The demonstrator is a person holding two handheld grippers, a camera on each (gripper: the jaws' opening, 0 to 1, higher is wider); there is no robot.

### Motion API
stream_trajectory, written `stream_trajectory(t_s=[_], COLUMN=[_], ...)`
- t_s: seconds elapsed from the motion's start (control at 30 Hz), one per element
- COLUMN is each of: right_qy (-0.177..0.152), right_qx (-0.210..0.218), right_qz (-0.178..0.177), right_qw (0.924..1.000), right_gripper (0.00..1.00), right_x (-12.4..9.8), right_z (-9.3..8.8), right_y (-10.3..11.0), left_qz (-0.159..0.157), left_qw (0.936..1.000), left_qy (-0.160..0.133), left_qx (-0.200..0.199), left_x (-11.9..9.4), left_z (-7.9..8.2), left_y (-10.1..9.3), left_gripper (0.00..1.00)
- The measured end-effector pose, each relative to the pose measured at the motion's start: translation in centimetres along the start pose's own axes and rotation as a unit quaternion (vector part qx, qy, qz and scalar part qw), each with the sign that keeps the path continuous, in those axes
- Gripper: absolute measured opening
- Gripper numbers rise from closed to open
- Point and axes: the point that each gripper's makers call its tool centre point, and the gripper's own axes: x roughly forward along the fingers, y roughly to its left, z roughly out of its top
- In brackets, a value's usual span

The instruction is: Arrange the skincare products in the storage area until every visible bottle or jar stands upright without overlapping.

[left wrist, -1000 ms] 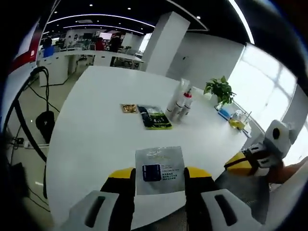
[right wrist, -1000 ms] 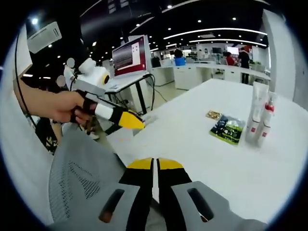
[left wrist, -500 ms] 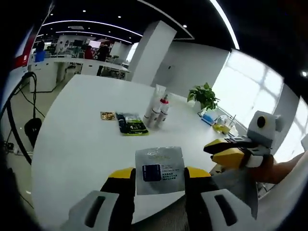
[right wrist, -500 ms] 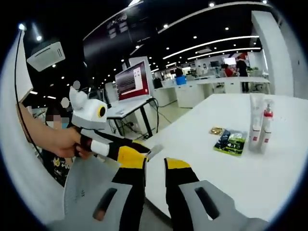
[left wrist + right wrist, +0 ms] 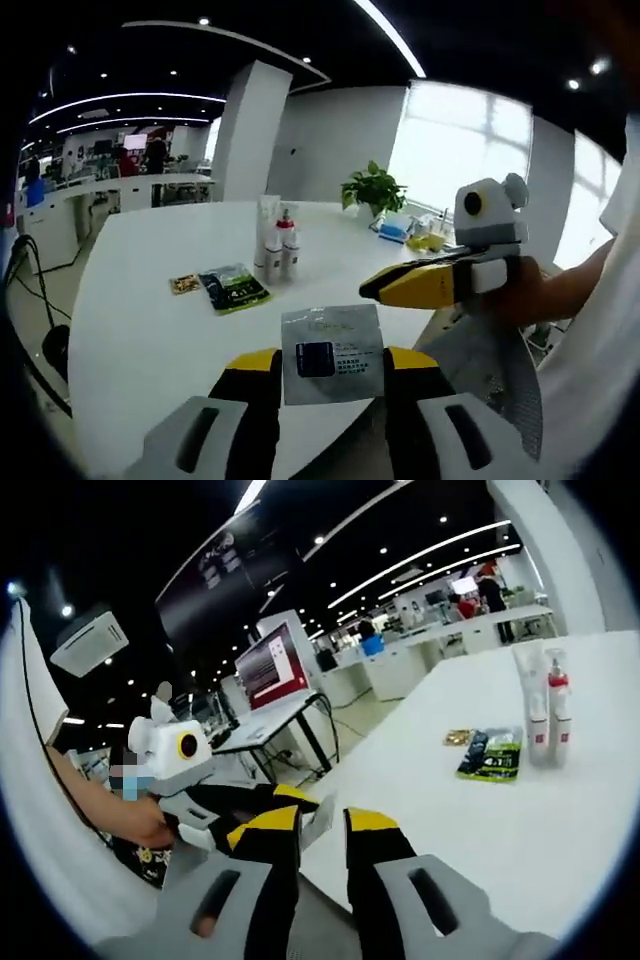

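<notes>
Three bottles (image 5: 273, 240) stand on the desk (image 5: 150, 320). Two flat packets (image 5: 232, 288) lie there. One sachet (image 5: 331, 340) is held

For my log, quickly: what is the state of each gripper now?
Left gripper: closed on a silver sachet.
Right gripper: open, holding nothing.

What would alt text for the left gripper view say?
A silver sachet is clamped between the left gripper jaws above a white table. Beyond stand bottles beside a dark packet; the right gripper enters from the right, held by a hand.
</notes>
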Motion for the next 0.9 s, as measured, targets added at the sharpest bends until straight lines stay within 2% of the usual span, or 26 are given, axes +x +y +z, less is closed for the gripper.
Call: stream_trajectory(t_s=[0.23, 0.33, 0.57, 0.7, 0.9], right_qy=[0.031, 0.031, 0.025, 0.026, 0.023], right_qx=[0.019, 0.034, 0.061, 0.058, 0.037], right_qz=[0.007, 0.006, 0.015, 0.027, 0.024], right_qw=[0.9993, 0.9989, 0.9977, 0.9976, 0.9987], right_gripper=[0.21, 0.2, 0.09, 0.02, 0.0], right_x=[0.6, 0.5, 0.2, 0.1, -0.2], right_z=[-1.3, -1.2, -0.9, -0.9, -0.8], right_y=[0.2, 0.0, 0.0, 0.5, 0.7], left_qz=[0.006, 0.004, -0.001, -0.003, -0.01], left_qw=[0.9993, 0.9985, 0.9966, 0.9963, 0.9961], left_qy=[-0.024, -0.028, -0.03, -0.038, -0.042], left_qx=[0.027, 0.046, 0.077, 0.078, 0.076], left_x=[-0.2, 0.0, 0.2, 0.2, 0.2], left_z=[0.7, 0.8, 0.8, 1.2, 1.3], left_y=[0.7, 0.6, -0.2, -0.2, -0.4], left_gripper=[0.41, 0.41, 0.41, 0.41, 0.41])
